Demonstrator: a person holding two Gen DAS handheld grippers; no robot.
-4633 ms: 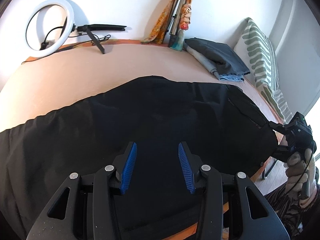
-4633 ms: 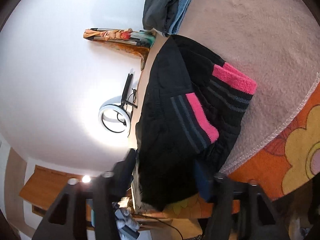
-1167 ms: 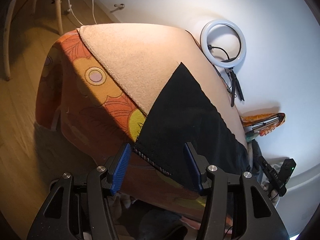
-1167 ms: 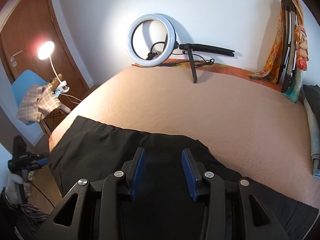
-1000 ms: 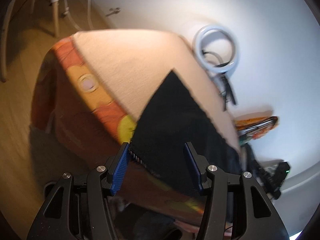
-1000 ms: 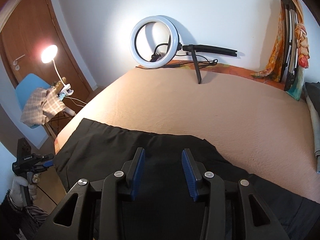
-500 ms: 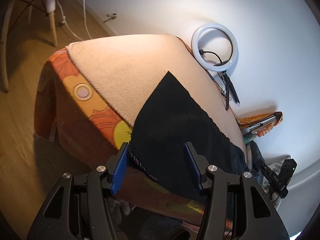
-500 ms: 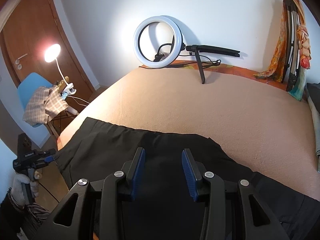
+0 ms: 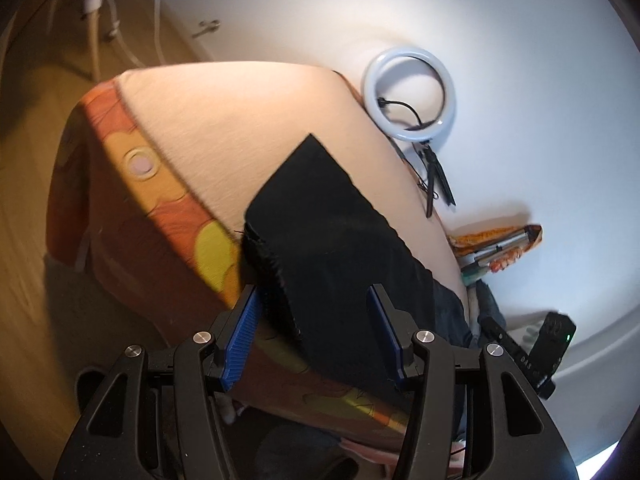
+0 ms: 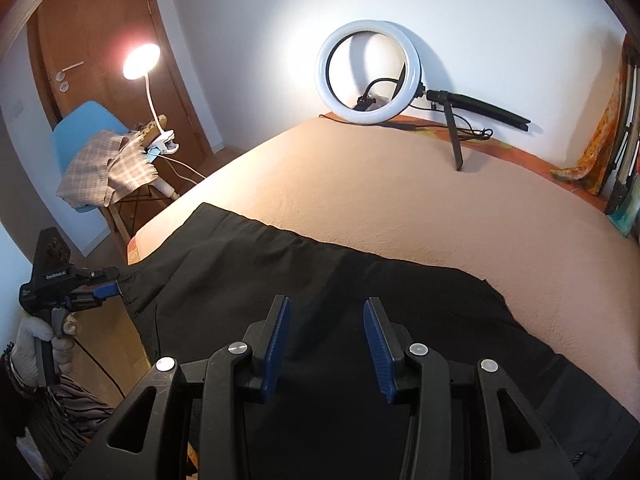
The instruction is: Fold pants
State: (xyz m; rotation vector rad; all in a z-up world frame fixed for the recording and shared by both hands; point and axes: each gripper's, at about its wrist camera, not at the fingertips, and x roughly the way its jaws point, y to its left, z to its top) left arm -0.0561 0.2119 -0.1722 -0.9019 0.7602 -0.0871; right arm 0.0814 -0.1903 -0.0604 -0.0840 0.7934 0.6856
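Note:
Black pants lie spread along the near edge of the bed. My left gripper is open, its blue pads on either side of the leg-hem corner of the pants at the bed's corner. In the right wrist view the left gripper sits at that hem on the far left, held by a gloved hand. My right gripper is open and empty, just above the middle of the pants. The right gripper's body shows in the left wrist view.
The bed has a peach blanket over an orange flowered cover. A ring light on a stand lies at the back by the wall. A blue chair with a checked cloth and a lit clip lamp stand to the left. Folded clothes lie at the far end.
My left gripper has moved in on the pants' hem corner, which now lies between its pads. The right gripper has shifted a little over the pants and stays open.

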